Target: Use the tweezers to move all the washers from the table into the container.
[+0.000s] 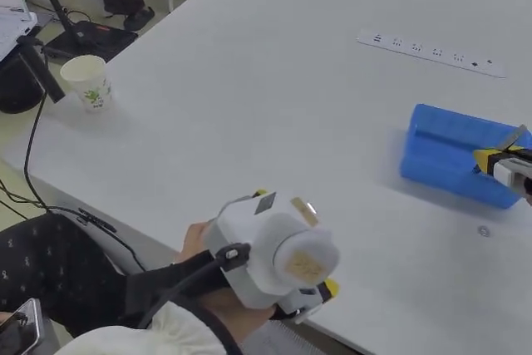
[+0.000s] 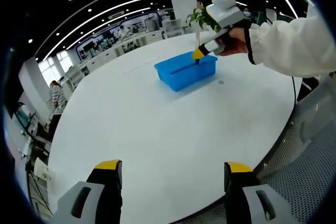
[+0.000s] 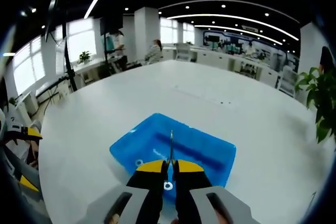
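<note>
On one table (image 1: 249, 122), one blue container (image 1: 449, 151) is set. The left gripper (image 2: 172, 167) is held released. The right gripper (image 3: 170, 166) is clenched on one pair of tweezers (image 3: 171, 142), poised over the container: the drop-off step is judged current. Two washers (image 3: 139, 162) are counted inside; one washer (image 1: 483, 230) lies on the table nearby, to be gripped next.

The container (image 3: 206, 149) looks glossy blue plastic, the tweezers (image 3: 171, 144) metal, the table (image 1: 249, 122) matt.

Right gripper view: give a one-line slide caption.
The right hand-held gripper holds tweezers above the blue container, a washer inside.
</note>
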